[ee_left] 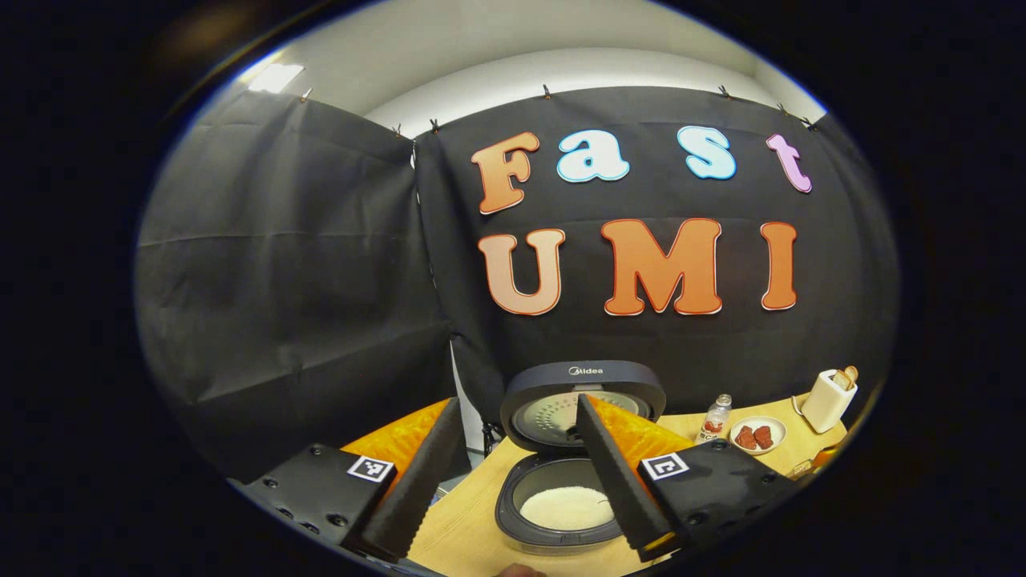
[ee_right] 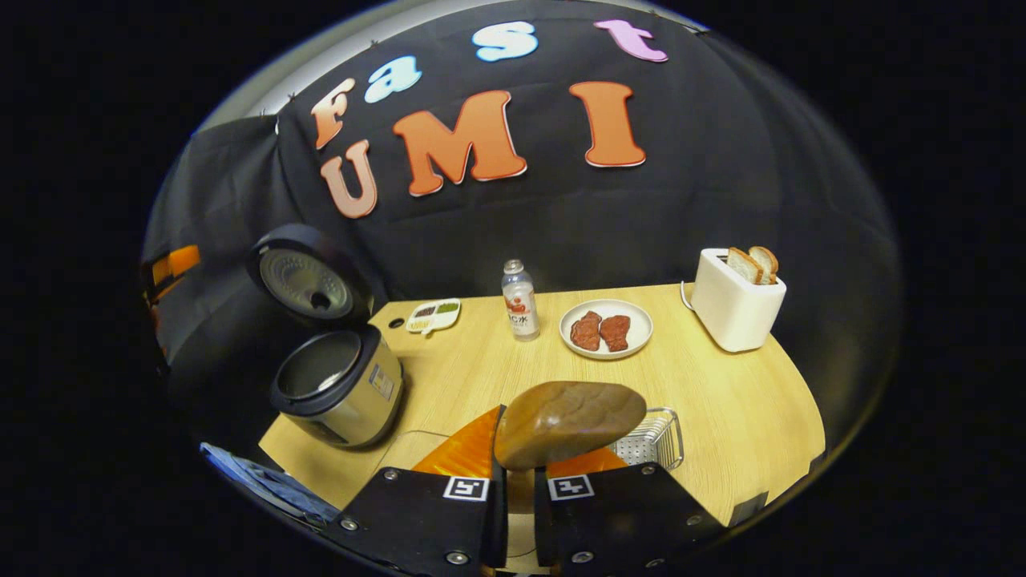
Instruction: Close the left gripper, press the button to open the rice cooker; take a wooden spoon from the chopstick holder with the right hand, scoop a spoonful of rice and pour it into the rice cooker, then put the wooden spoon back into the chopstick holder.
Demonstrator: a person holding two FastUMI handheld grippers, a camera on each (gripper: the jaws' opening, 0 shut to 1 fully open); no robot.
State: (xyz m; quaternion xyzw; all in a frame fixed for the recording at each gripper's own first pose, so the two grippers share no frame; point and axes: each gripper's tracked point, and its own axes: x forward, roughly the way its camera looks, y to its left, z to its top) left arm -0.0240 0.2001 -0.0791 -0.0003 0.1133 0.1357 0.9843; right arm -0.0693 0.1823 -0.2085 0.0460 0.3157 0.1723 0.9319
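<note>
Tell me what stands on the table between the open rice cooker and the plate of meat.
In the right gripper view, a small divided dish and a bottle stand between the rice cooker and the plate.

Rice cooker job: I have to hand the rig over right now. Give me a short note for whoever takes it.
Left gripper: open, holding nothing, above the rice cooker.
Right gripper: shut on the wooden spoon, bowl end up, over the table.
Rice cooker: lid up; white rice lies in the inner pot.
Chopstick holder: cannot place it for sure; a wire basket sits just beyond the spoon.
Done: lid opened, spoon picked up, rice in the pot.
Left: cannot tell whether the scoop has been poured yet; if it has, only returning the spoon to the holder remains.
</note>
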